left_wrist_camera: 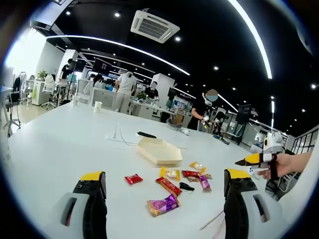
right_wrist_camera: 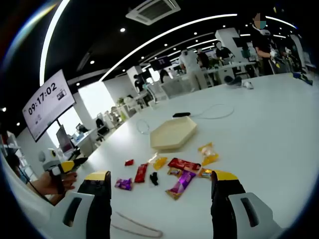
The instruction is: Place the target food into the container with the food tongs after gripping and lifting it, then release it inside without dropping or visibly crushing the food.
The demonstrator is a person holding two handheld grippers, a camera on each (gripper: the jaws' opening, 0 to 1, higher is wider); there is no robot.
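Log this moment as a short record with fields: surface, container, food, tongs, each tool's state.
surface: white table
container: pale hexagonal tray, nothing visible inside it, lying flat beyond the snacks
food: wrapped snacks scattered beside the tray, among them a purple packet, a long red bar and a small red packet
tongs: cannot tell; a small black item lies among the snacks
left tool: open, above the table, holding nothing
right tool: open, above the table, holding nothing
progress: no food gripped yet

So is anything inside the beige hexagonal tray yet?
No. The beige hexagonal tray looks bare inside; its near wall hides a strip of floor. The wrapped snacks lie outside it on the white table.
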